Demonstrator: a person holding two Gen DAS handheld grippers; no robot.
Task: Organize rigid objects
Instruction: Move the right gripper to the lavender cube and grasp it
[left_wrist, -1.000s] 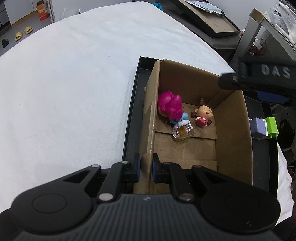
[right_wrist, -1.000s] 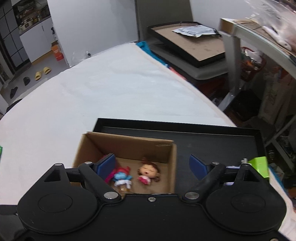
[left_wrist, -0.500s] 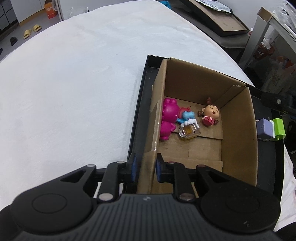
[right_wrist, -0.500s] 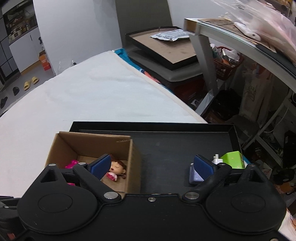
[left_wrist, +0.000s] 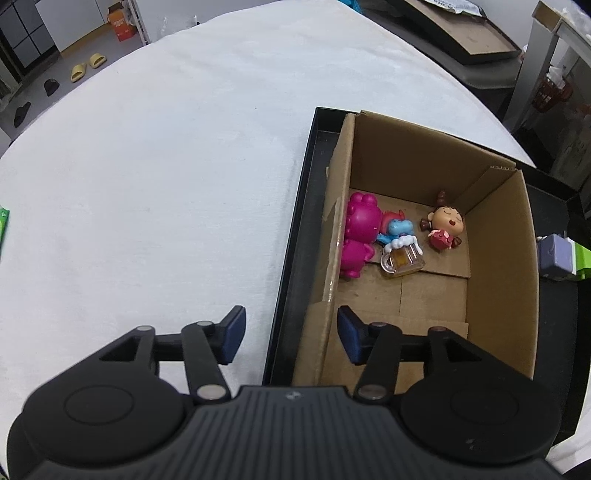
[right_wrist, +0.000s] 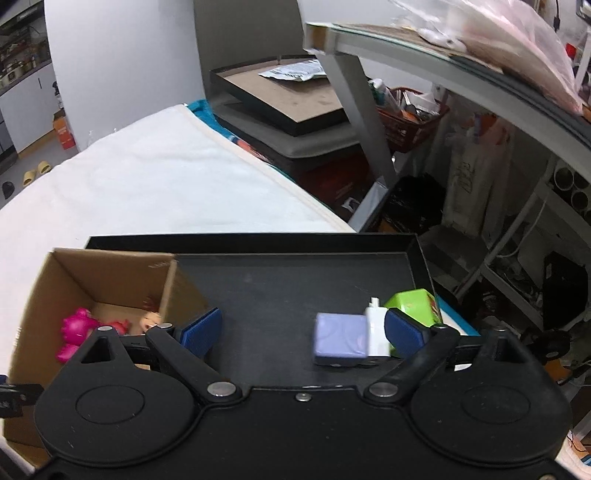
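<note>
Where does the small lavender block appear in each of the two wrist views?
Left wrist view: the small lavender block is at the far right edge, just outside the brown cardboard box, with a lime green block behind it.
Right wrist view: lower centre, on the black tray, between the open right gripper fingers.
Shared landmark: the cardboard box.

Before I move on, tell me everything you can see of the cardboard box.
The cardboard box is plain brown corrugated board, open-topped, upright, standing at the left end of the black tray. Its floor flaps show seams. Inside lie a pink toy, a blue toy, a small beer mug and a doll. The open left gripper straddles its near corner without gripping.
</note>
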